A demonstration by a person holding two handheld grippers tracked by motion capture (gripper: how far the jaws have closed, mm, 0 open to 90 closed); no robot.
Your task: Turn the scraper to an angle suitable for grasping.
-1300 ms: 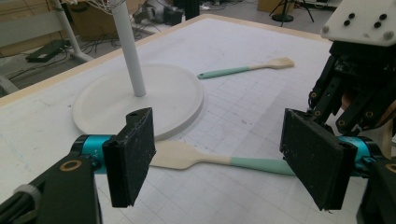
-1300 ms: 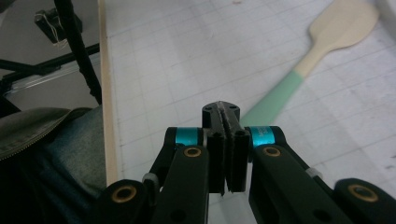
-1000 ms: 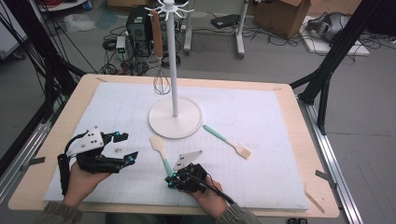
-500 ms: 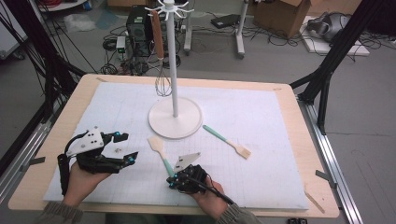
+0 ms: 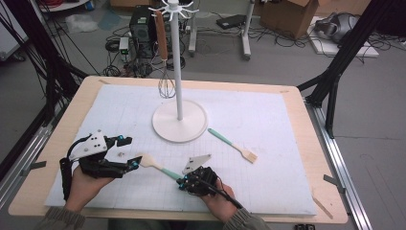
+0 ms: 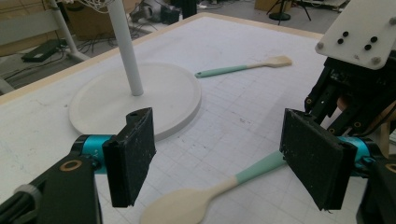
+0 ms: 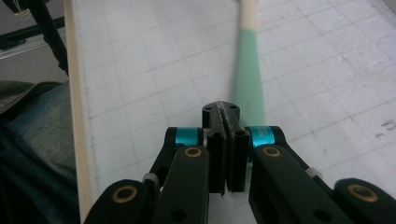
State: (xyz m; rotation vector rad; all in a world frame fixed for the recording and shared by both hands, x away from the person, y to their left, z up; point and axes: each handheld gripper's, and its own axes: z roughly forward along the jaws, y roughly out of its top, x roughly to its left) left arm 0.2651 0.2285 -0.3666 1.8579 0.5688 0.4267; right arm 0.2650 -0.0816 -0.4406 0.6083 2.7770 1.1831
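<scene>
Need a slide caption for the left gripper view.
Open left gripper poised over a teal-handled wooden spoon on the gridded mat, white stand base behind.

Two grippers: the left gripper (image 5: 125, 152) and the right gripper (image 5: 183, 182). One spoon (image 5: 154, 164) near the front, one small spatula (image 5: 233, 145) to the right, one white stand (image 5: 179, 120), one whisk (image 5: 166, 86) hanging from it.

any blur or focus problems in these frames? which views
Right gripper view: spoon handle smeared, shut right gripper sharp. Left gripper view: left gripper pads crisp, stand base slightly soft. High view: even light, no glare, faint shadows.
</scene>
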